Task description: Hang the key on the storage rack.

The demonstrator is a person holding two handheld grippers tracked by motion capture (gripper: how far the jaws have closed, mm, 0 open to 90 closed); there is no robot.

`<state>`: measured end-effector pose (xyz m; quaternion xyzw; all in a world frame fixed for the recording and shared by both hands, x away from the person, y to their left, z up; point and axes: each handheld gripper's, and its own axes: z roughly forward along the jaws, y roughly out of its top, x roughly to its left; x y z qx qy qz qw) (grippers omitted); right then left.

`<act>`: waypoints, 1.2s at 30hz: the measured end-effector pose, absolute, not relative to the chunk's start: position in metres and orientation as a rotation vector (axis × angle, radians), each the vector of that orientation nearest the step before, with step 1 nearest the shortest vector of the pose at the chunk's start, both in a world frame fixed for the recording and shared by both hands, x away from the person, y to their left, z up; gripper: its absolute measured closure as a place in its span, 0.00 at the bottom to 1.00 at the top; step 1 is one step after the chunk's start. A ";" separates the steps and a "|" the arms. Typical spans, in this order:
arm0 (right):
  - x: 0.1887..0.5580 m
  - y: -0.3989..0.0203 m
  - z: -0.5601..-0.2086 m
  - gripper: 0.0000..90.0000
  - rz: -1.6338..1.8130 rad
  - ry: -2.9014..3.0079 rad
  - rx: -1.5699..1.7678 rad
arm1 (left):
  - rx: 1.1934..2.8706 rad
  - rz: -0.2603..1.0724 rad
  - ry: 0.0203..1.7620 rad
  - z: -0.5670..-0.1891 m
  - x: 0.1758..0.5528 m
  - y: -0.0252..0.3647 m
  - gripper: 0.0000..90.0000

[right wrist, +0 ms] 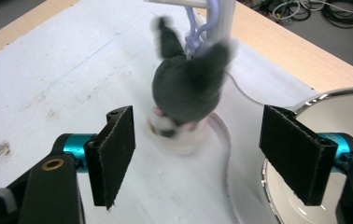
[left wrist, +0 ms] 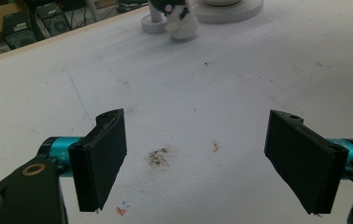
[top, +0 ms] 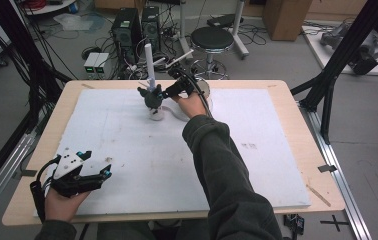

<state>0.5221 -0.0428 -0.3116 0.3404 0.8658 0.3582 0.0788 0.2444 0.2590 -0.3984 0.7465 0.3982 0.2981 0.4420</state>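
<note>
**Plush toy hangs at the stand, right gripper spread apart from it**

A small dark grey plush toy [top: 152, 96] with a pale underside hangs at the white upright post [top: 149, 62] of a stand near the far middle of the table [top: 287, 95]. In the right gripper view the toy [right wrist: 188, 88] dangles from a pale lilac loop [right wrist: 193, 35] caught on the post, its outline blurred, just above a round white base [right wrist: 184, 140].

The right gripper [top: 169, 90] sits just beside the toy on its right in the high view, held by the person's right hand [top: 192, 102], with a dark green sleeve [top: 227, 175] running back to the near edge. Its jaws stand apart, one on each side of the toy and clear of it, pressing on nothing: the gripper [right wrist: 198, 158] is released. A shiny metal bowl [right wrist: 333, 121] with a white inside lies just beside the right-hand jaw in that view.

The left gripper [top: 104, 172] rests at the near left corner of the white foam mat [top: 257, 125], well apart from the stand, in the person's left hand [top: 62, 202]. In the left gripper view its jaws gape wide over bare mat, holding nothing, with a small brownish smudge [left wrist: 158, 157] between them.
</note>
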 end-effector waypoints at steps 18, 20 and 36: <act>0.511 -0.061 -0.313 0.25 1.143 2.597 1.001 | 1.863 0.736 0.985 -0.399 0.243 0.259 0.24; 0.509 -0.067 -0.311 0.25 1.173 2.594 0.996 | 1.861 0.736 0.983 -0.399 0.243 0.258 0.24; 0.493 -0.099 -0.322 0.22 1.267 2.556 1.011 | 1.876 0.723 0.980 -0.399 0.244 0.255 0.23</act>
